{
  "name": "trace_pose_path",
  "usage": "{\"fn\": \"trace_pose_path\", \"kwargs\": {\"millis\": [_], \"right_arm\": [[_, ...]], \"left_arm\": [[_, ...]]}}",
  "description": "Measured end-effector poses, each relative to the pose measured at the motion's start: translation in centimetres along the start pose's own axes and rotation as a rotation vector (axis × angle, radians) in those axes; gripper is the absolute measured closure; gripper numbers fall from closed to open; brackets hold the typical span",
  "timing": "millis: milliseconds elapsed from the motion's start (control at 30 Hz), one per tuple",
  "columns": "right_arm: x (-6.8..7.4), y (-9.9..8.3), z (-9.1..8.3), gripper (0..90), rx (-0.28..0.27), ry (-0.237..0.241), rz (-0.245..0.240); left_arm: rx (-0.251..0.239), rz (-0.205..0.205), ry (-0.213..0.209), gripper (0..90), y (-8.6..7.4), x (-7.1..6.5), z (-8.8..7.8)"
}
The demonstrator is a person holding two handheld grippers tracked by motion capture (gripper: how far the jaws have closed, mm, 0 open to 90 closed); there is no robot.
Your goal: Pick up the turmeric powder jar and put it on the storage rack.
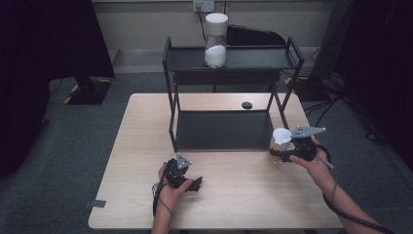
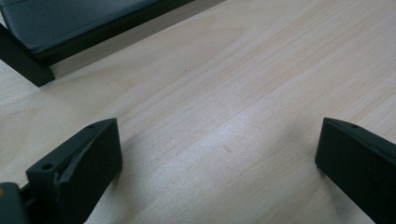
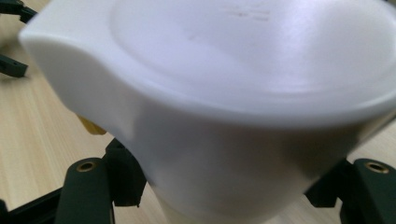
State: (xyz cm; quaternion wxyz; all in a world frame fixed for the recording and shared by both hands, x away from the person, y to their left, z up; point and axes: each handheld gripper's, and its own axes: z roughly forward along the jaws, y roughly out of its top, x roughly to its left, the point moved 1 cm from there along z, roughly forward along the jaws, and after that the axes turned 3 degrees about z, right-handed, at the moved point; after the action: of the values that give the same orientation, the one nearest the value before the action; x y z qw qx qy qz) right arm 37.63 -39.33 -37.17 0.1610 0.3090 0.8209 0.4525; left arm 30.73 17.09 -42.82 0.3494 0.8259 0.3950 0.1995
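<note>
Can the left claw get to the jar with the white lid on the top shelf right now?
Probably yes: the left claw is open and holds nothing, and the jar stands at the shelf's open front, though it is a long reach across the table.

black shelf rack (image 1: 229, 129), white-filled canister (image 1: 215, 40), table (image 1: 141, 151)

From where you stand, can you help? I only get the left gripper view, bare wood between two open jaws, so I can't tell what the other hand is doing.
Observer: The right gripper is shut on a jar with a white lid, near the table's right edge.
Operator: What's in the jar?
Observer: Something amber or yellow shows below the lid in the high view; I can't tell more.
Operator: Anything on the shelf rack?
Observer: A second white-lidded jar, with white contents, stands on the rack's top shelf.
</note>
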Motion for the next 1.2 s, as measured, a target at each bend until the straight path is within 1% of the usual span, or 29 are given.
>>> {"fn": "trace_pose_path", "kwargs": {"millis": [67, 100, 167, 200, 233, 333, 433, 467, 567, 667, 767, 800, 867, 933, 1067, 1200], "right_arm": [[0.0, 0.3, 0.1, 30.5, 0.003, 0.006, -0.004], [0.3, 1.0, 0.3, 30.5, 0.013, 0.011, -0.026], [0.5, 1.6, 0.5, 30.5, 0.023, 0.014, -0.038], [0.5, 1.6, 0.5, 30.5, 0.023, 0.014, -0.038], [0.7, 2.2, 0.7, 30.5, 0.028, 0.021, -0.053], [0.8, 2.7, 0.8, 30.5, 0.029, 0.029, -0.063], [1.0, 3.8, 1.2, 30.5, 0.034, 0.044, -0.085], [1.0, 3.8, 1.2, 30.5, 0.034, 0.044, -0.085], [1.2, 5.0, 1.4, 30.5, 0.043, 0.055, -0.106], [1.3, 6.0, 1.4, 30.5, 0.042, 0.063, -0.114], [1.2, 6.8, 1.4, 30.5, 0.038, 0.075, -0.111], [1.2, 7.4, 1.3, 30.5, 0.036, 0.081, -0.115], [1.2, 7.7, 1.3, 30.4, 0.035, 0.082, -0.115], [1.1, 8.6, 1.2, 30.5, 0.036, 0.093, -0.116], [1.3, 9.9, 1.1, 30.4, 0.044, 0.088, -0.140], [1.1, 10.9, 1.0, 30.4, 0.038, 0.098, -0.136]], "left_arm": [[0.000, 0.000, 0.000, 0.0, 0.0, 0.0, 0.0], [0.000, 0.000, 0.000, 0.0, 0.0, 0.0, 0.0], [0.000, 0.000, 0.000, 0.0, 0.0, 0.0, 0.0], [0.000, 0.000, 0.000, 0.0, 0.0, 0.0, 0.0], [0.000, 0.000, 0.000, 0.0, 0.0, 0.0, 0.0], [-0.001, -0.002, 0.000, 0.0, 0.0, 0.0, 0.0], [-0.001, -0.002, 0.000, 0.0, 0.0, 0.0, 0.0], [-0.001, -0.002, 0.000, 0.0, 0.0, 0.0, 0.0], [-0.001, -0.002, 0.000, 0.0, 0.0, 0.0, 0.0], [-0.001, -0.002, 0.000, 0.0, 0.0, 0.0, 0.0], [-0.001, -0.002, 0.000, 0.0, 0.0, 0.0, 0.0], [-0.001, -0.002, 0.000, 0.0, 0.0, 0.0, 0.0], [-0.001, -0.002, 0.000, 0.0, 0.0, 0.0, 0.0], [-0.002, -0.002, 0.000, 0.0, 0.0, 0.0, 0.0], [-0.001, -0.002, 0.000, 0.0, 0.0, 0.0, 0.0], [-0.001, -0.002, 0.000, 0.0, 0.0, 0.0, 0.0]]}}
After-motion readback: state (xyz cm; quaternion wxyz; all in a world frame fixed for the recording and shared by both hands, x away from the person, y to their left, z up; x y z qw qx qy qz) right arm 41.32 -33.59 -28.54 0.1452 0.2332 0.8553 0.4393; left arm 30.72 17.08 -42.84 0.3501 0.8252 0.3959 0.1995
